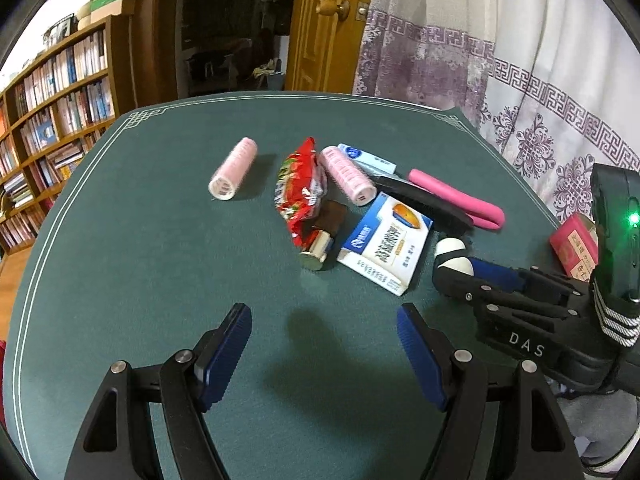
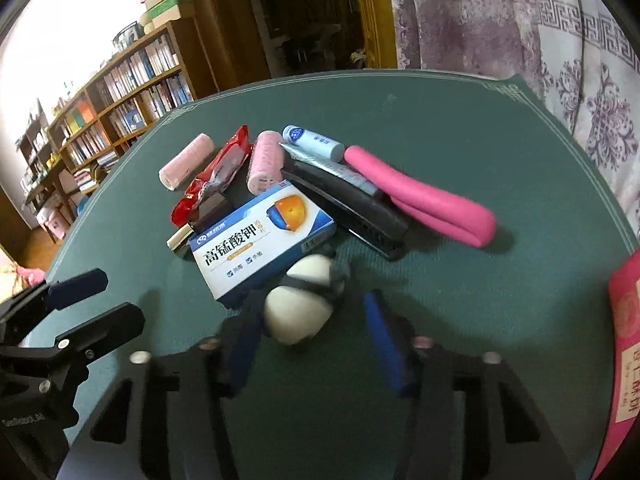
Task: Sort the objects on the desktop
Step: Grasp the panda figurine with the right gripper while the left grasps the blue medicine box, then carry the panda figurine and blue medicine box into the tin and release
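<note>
Hovering low over the green bench, the left gripper has its jaws wide, nothing between the blue pads; bare cloth lies under them.

Right gripper sits at the near edge of the pile, jaws spread, around a white ball banded with a black strap. The ball lies nearer the left pad; the frame is blurred there, so contact cannot be told. From the left wrist view the same gripper comes in from the right, ball at its tips.

Pile, mid-bench:
- blue-and-white box, flat, just beyond the ball, one corner touching or over it.
- black brush running diagonally behind the box.
- pink loop, bent double, right of the brush and touching it.
- pale blue tube at the far side, above a silvery tube.
- pink roller upright-tilted against the box's far edge.
- red packet, crumpled, left of that roller.
- small brass-capped bottle lying at the packet's near end, beside the box.
- second roller on its side, apart, left of the packet.

Red box at the right bench edge, well apart from the pile. Bookshelves stand beyond the bench on the left, a patterned curtain on the right.
</note>
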